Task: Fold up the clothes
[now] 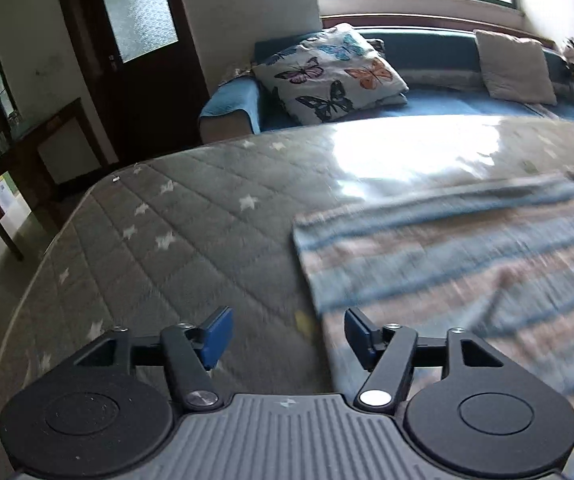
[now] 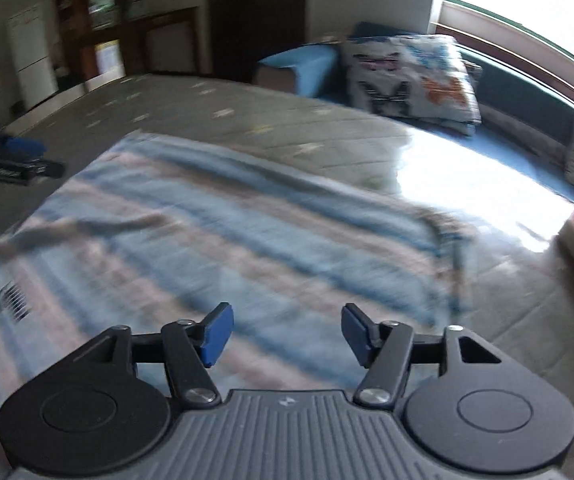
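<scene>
Two open tools (image 1: 289, 336) (image 2: 285, 334), one striped garment (image 2: 227, 232)

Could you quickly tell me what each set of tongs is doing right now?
Left tongs: open, holding nothing.
Right tongs: open, holding nothing.

Both left tongs (image 1: 289, 336) and right tongs (image 2: 287, 334) hang with jaws spread wide, gripping nothing.

A lived-in home: quilted star-print mattress (image 1: 191, 216), blue sofa (image 1: 439, 100) with butterfly cushion (image 1: 327, 74), wooden door (image 1: 139, 40).
</scene>
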`<state>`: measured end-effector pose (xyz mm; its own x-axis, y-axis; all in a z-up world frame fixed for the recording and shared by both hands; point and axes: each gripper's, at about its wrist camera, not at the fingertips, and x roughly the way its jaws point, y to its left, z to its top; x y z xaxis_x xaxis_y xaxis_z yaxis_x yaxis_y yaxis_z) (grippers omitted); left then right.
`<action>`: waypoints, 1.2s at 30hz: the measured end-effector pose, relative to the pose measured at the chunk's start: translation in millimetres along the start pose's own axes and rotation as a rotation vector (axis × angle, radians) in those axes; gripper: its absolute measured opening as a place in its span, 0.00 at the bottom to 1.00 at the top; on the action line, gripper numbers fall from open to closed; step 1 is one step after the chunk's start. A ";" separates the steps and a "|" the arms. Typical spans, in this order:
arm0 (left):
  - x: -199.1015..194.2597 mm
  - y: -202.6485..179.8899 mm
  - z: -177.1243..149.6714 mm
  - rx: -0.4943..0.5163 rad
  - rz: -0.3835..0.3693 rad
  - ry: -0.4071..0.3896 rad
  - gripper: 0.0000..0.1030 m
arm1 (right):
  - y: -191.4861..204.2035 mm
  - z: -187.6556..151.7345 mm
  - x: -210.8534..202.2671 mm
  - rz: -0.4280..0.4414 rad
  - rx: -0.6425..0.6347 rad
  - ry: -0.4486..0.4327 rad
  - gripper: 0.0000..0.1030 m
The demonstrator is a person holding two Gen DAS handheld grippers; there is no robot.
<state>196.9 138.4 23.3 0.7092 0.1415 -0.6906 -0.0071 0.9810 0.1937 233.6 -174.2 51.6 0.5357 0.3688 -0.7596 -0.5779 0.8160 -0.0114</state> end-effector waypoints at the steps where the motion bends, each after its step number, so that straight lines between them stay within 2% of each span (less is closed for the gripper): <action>1: -4.4 -3.4 -5.5 0.009 0.000 -0.001 0.66 | 8.5 -3.6 -2.0 0.016 -0.011 0.002 0.64; 5: -18.2 -12.9 -25.2 0.027 0.001 -0.001 0.68 | 47.3 -21.0 -13.0 0.073 -0.066 0.005 0.68; 7: -24.9 -14.7 -35.0 0.026 0.003 -0.001 0.70 | 62.8 -29.3 -17.8 0.090 -0.090 -0.002 0.73; 10: -34.6 -15.2 -50.1 0.026 0.022 -0.010 0.74 | 83.0 -41.3 -24.6 0.111 -0.122 -0.003 0.74; 13: -42.3 -12.8 -65.0 0.021 0.049 -0.016 0.79 | 100.4 -53.7 -31.2 0.112 -0.158 -0.008 0.78; 19: -58.9 -1.2 -91.3 0.011 0.115 -0.032 0.88 | 128.1 -75.2 -47.3 0.085 -0.248 -0.042 0.79; 24: -69.5 18.2 -115.8 -0.062 0.159 -0.024 0.92 | 137.1 -76.0 -57.0 0.093 -0.288 -0.054 0.80; 28: -76.6 30.9 -126.1 -0.115 0.193 -0.019 0.92 | 143.0 -67.9 -57.0 0.098 -0.260 -0.082 0.81; 32: -81.2 41.1 -133.5 -0.152 0.217 -0.012 0.92 | 155.0 -61.6 -54.4 0.130 -0.233 -0.107 0.81; 36: -86.2 48.3 -138.5 -0.178 0.237 -0.007 0.92 | 169.4 -68.0 -51.9 0.175 -0.254 -0.084 0.81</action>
<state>37.7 191.9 -4.3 0.6776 0.3694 -0.6359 -0.2962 0.9285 0.2238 66.0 -85.3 44.9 0.4579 0.5377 -0.7080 -0.7952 0.6037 -0.0559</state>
